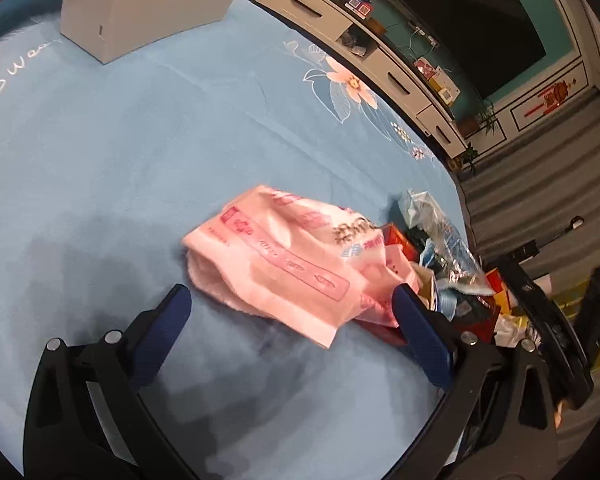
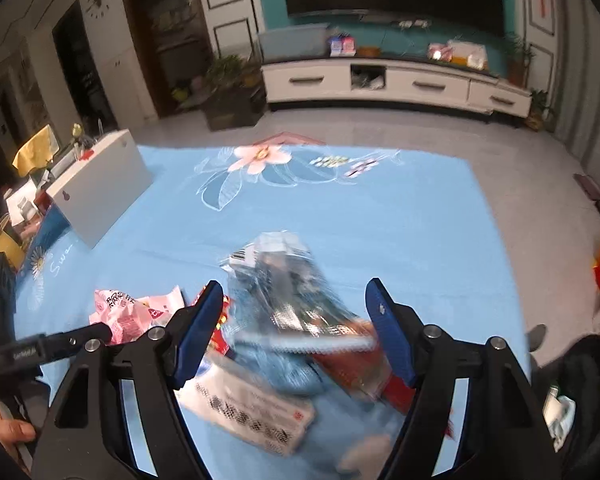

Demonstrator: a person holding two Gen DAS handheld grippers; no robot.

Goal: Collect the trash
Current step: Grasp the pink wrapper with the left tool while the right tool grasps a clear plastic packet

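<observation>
The trash sits in a loose heap on the near part of the blue cloth (image 2: 300, 216): a pink bag (image 1: 284, 260) to the left, a clear wrapper (image 2: 284, 280) on top of a white packet (image 2: 256, 412) and red scraps. The left gripper (image 1: 288, 300) stands with fingers apart around the pink bag, clamping nothing. The right gripper (image 2: 296, 316) is also spread wide over the clear wrapper, which looks blurred, so contact is uncertain. Thin film could slide out of a closing pinch, or pads could snag the cloth and drag the heap apart.

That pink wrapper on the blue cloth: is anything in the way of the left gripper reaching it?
Nothing visible. The pink wrapper lies just ahead of the open left gripper, with only bare blue cloth between them.
</observation>
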